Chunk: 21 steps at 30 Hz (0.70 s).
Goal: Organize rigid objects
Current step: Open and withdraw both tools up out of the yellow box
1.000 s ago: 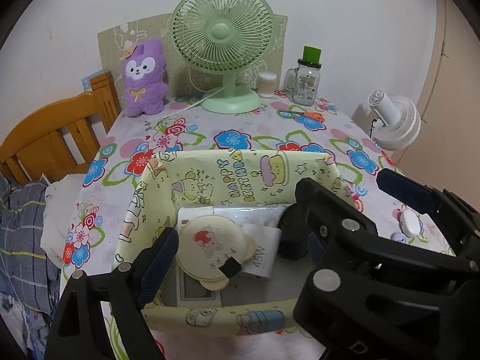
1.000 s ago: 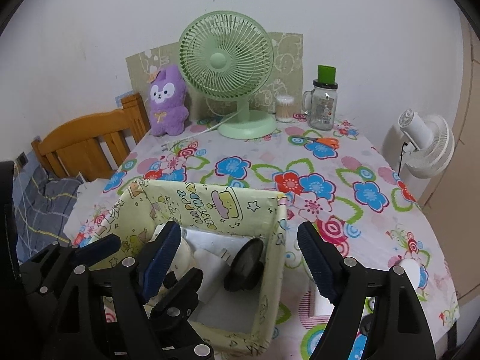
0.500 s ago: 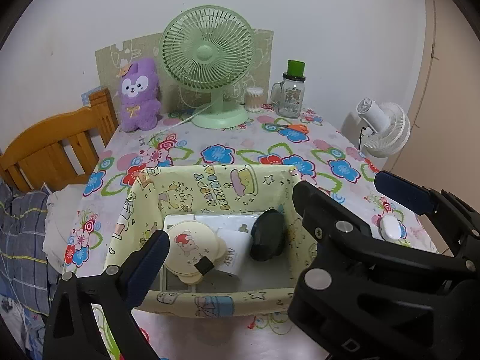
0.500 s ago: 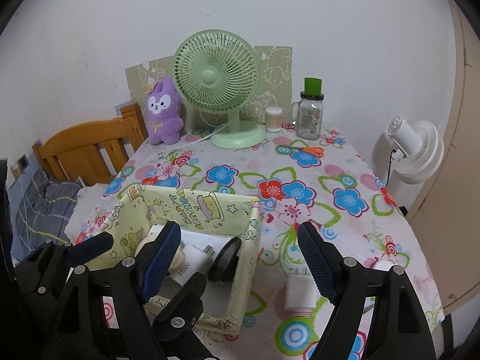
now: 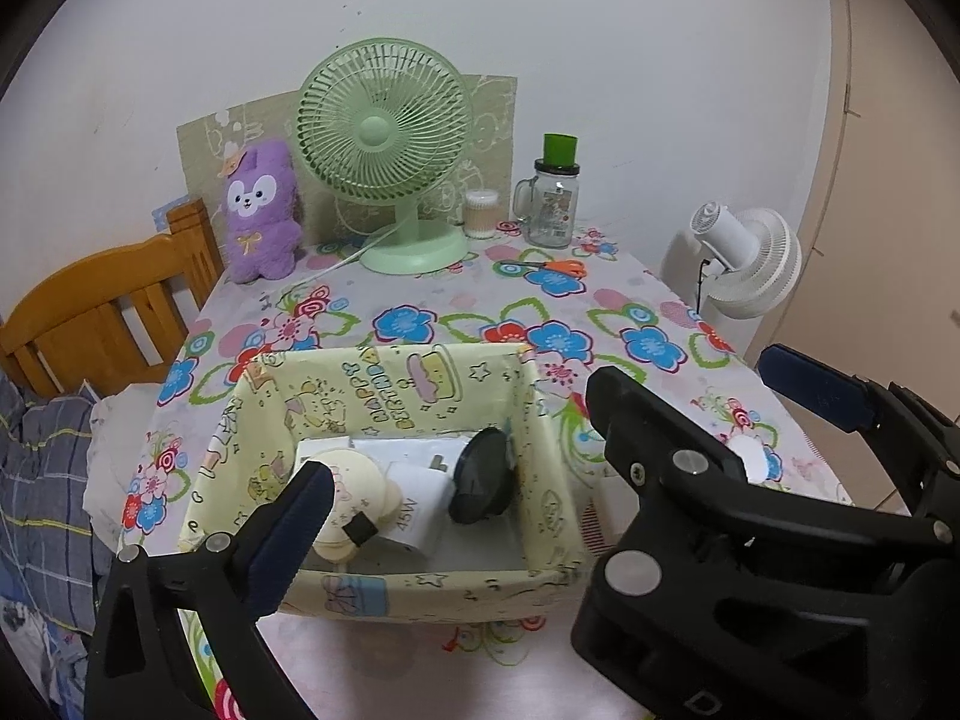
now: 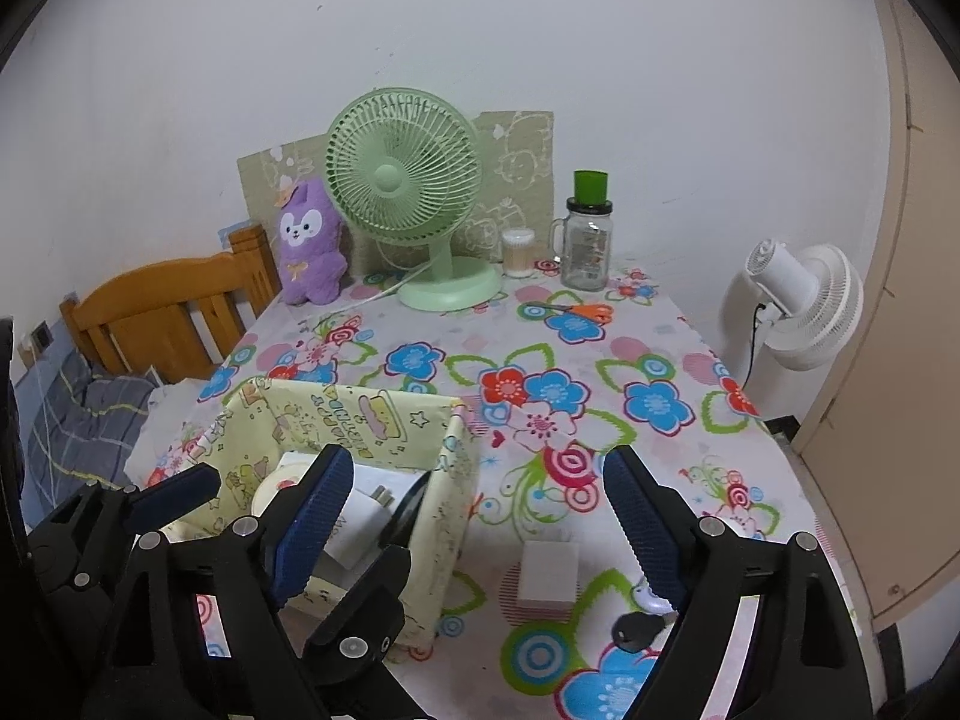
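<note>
A yellow cartoon-print storage box (image 5: pixel 384 372) (image 6: pixel 447 480) sits near the table's front left. It holds a round cream case (image 5: pixel 354 489), a white 45W charger (image 5: pixel 414 507), a white box and a round black object (image 5: pixel 483 474). A white flat block (image 6: pixel 547 570), a black key (image 6: pixel 633 630) and a small white oval item (image 5: pixel 750 459) lie on the flowered cloth right of the box. My left gripper (image 5: pixel 450 495) is open and empty, above the box's front. My right gripper (image 6: pixel 480 525) is open and empty, above the box's right wall and the white block.
At the table's back stand a green desk fan (image 6: pixel 414 192), a purple plush (image 6: pixel 309 243), a cotton-swab jar (image 6: pixel 517 252) and a glass mug with green lid (image 6: pixel 585 240). Orange scissors (image 6: pixel 579 311) lie near them. A white fan (image 6: pixel 798 300) stands right; a wooden bed frame (image 6: pixel 162 315) left.
Both grippers have pulled back and up from the box, so the view widens. The box contents and loose items on the cloth have not moved. Both jaws stay open.
</note>
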### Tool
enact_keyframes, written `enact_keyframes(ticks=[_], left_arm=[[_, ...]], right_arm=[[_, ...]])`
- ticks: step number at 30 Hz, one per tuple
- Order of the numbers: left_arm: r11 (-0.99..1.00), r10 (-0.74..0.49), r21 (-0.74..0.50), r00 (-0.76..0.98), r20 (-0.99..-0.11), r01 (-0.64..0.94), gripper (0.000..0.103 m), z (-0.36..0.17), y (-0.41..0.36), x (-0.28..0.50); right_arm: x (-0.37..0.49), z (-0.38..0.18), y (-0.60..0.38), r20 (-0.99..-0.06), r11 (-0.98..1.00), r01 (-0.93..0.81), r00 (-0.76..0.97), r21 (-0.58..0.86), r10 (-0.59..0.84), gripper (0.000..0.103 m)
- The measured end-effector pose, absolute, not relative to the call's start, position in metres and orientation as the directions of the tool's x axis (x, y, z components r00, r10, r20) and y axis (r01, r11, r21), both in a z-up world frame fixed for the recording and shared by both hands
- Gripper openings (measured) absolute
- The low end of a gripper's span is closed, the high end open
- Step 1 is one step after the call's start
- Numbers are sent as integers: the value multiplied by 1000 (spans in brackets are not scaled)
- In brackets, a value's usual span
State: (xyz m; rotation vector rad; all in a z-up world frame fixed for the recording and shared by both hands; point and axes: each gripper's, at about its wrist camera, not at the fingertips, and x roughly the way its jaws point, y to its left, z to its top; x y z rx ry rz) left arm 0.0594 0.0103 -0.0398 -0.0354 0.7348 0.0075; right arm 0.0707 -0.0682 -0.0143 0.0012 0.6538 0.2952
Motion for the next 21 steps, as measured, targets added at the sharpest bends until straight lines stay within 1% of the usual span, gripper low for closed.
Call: enact_keyframes(ticks=[21], left_arm=[[999, -48, -41, 760, -648, 28, 103, -29, -40, 53]], right_arm=[[58, -4, -122, -578, 968, -231, 779, 94, 242, 89]])
